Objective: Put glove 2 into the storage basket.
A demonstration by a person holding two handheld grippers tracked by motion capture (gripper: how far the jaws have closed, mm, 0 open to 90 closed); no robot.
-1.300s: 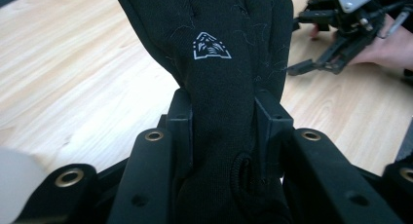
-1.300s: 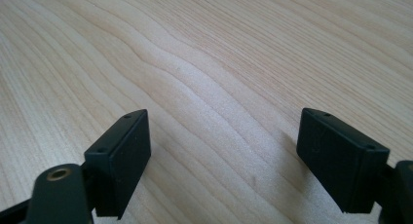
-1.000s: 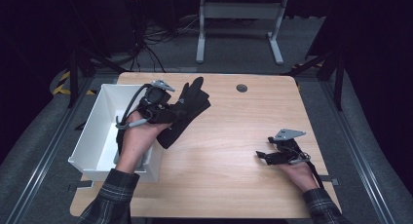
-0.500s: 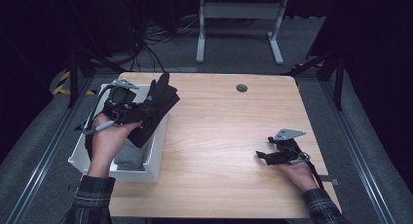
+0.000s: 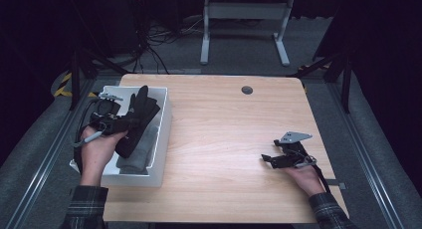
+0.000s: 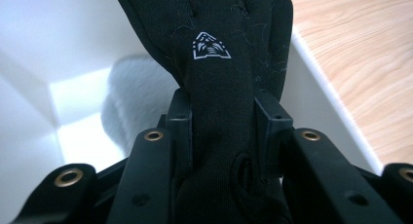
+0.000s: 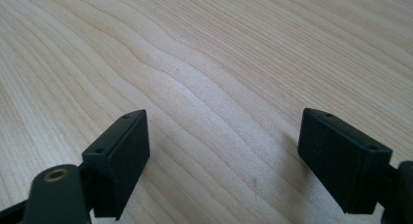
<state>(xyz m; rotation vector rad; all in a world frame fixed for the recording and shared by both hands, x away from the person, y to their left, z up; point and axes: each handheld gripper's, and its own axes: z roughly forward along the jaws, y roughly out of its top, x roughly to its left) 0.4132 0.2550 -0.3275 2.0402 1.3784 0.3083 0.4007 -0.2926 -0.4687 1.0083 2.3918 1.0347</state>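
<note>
A black glove (image 5: 137, 120) with a small white logo (image 6: 210, 45) hangs over the white bin (image 5: 162, 139) at the table's left edge. My left gripper (image 5: 124, 123) is shut on it; in the left gripper view both pads press on the glove's cuff (image 6: 221, 136). A grey cloth item (image 5: 138, 154) lies in the bin under the glove and appears again as a pale grey shape (image 6: 134, 95). My right gripper (image 5: 268, 159) rests on the wooden table (image 5: 224, 134) at the right, open, with bare wood between its fingers (image 7: 119, 156).
A round cable hole (image 5: 247, 89) sits near the table's far edge. Beyond the table stand a metal desk frame (image 5: 244, 30) and loose cables (image 5: 154, 40) on dark floor. Bare wood lies between the bin and the right gripper.
My left hand has carried the glove leftward and down, from over the table beside the bin to over the bin's inside. The right gripper has not moved.
</note>
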